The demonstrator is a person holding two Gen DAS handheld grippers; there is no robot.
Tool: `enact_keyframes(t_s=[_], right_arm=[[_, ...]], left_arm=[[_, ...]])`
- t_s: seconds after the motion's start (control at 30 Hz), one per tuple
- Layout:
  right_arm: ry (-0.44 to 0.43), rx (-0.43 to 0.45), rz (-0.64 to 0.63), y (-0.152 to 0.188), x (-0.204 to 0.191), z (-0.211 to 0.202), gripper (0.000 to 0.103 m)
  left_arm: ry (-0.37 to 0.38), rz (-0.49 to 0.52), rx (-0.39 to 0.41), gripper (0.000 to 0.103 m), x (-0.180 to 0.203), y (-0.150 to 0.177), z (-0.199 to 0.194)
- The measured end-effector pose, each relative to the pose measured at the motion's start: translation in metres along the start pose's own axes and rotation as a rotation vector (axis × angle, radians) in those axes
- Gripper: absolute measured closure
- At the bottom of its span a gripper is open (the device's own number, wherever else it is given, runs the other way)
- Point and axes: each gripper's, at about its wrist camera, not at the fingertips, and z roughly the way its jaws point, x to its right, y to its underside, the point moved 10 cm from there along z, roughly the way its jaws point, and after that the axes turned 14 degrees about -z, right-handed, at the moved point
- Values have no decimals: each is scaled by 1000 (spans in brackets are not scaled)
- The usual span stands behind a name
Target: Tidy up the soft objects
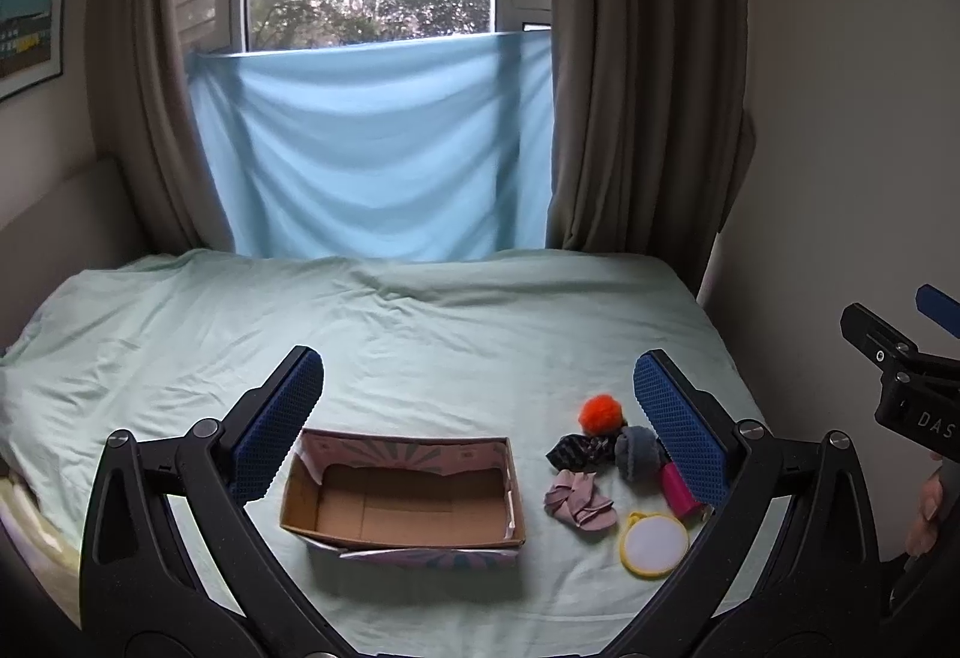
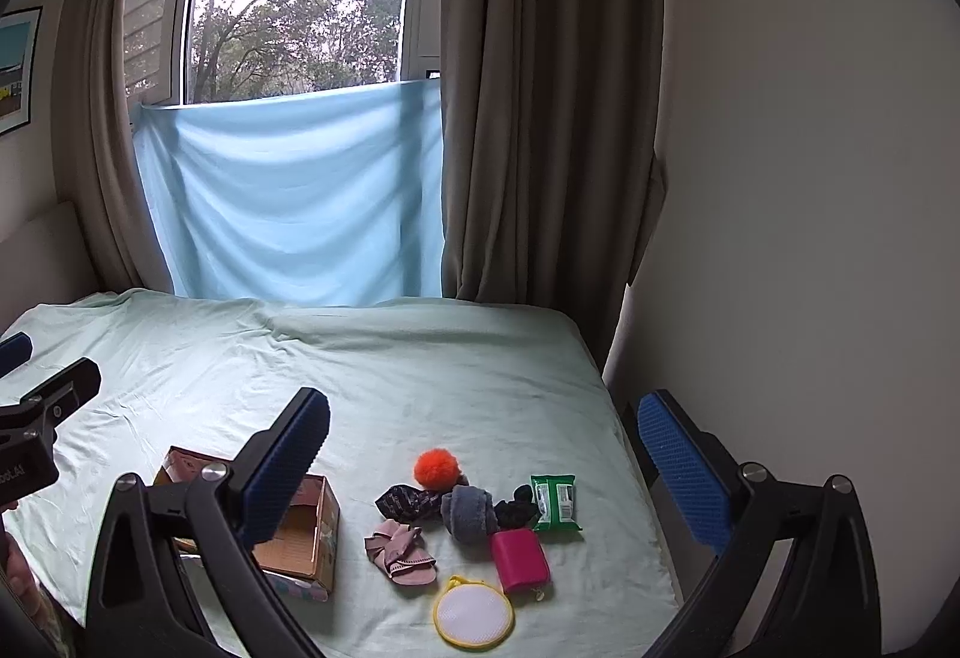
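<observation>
An open cardboard box (image 1: 402, 502) (image 2: 306, 532) sits on the pale green bed. To its right lies a cluster of small items: an orange pompom (image 1: 600, 412) (image 2: 436, 467), a dark patterned scrunchie (image 1: 577, 451) (image 2: 408, 502), a grey rolled sock (image 1: 637, 452) (image 2: 469, 513), a pink bow (image 1: 579, 502) (image 2: 401, 547), a magenta pouch (image 1: 678, 490) (image 2: 519, 559), a round yellow-rimmed pad (image 1: 654, 543) (image 2: 474, 611), a black scrunchie (image 2: 516, 511) and a green wipes pack (image 2: 557, 502). My left gripper (image 1: 479, 418) is open above the box. My right gripper (image 2: 483, 454) is open above the cluster. Neither holds anything.
The bed (image 1: 420, 322) runs back to a window with brown curtains (image 1: 636, 88) and a light blue cloth (image 1: 372, 148) hung across it. A wall (image 2: 810, 178) borders the bed's right edge. The right gripper's body (image 1: 906, 382) shows at the left wrist view's right edge.
</observation>
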Motion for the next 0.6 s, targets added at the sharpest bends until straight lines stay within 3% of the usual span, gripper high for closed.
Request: enact_keyframes(t_s=[0.6], right_arm=[[11, 3, 16, -2, 3, 0, 0]], left_arm=[[-10, -16, 3, 0, 3, -4, 5]])
